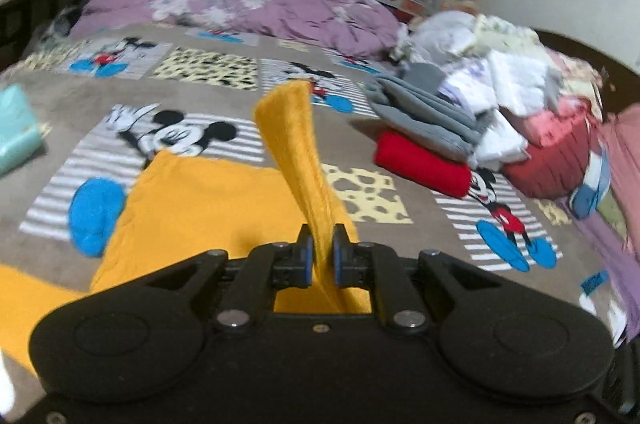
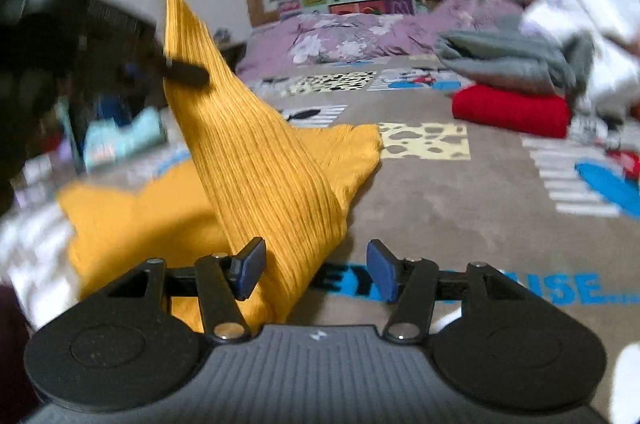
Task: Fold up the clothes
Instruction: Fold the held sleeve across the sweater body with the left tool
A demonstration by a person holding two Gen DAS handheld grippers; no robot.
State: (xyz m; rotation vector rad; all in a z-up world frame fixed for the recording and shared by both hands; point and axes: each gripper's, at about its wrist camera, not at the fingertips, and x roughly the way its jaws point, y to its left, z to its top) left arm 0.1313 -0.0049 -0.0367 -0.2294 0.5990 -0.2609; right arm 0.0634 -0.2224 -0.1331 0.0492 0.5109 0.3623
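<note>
- Yellow ribbed knit garment (image 1: 200,200) lies partly spread on the grey cartoon-print bed blanket (image 1: 248,92), one corner lifted above it.
- Left tongs (image 1: 320,256): pads clamped together on the raised yellow strip.
- Right tongs (image 2: 316,270): jaws parted, about half open; the cloth brushes the left pad, no grip.
- Folded red cloth (image 1: 424,164) sits under a grey folded stack (image 1: 424,112), well apart to the right of the garment.
</note>
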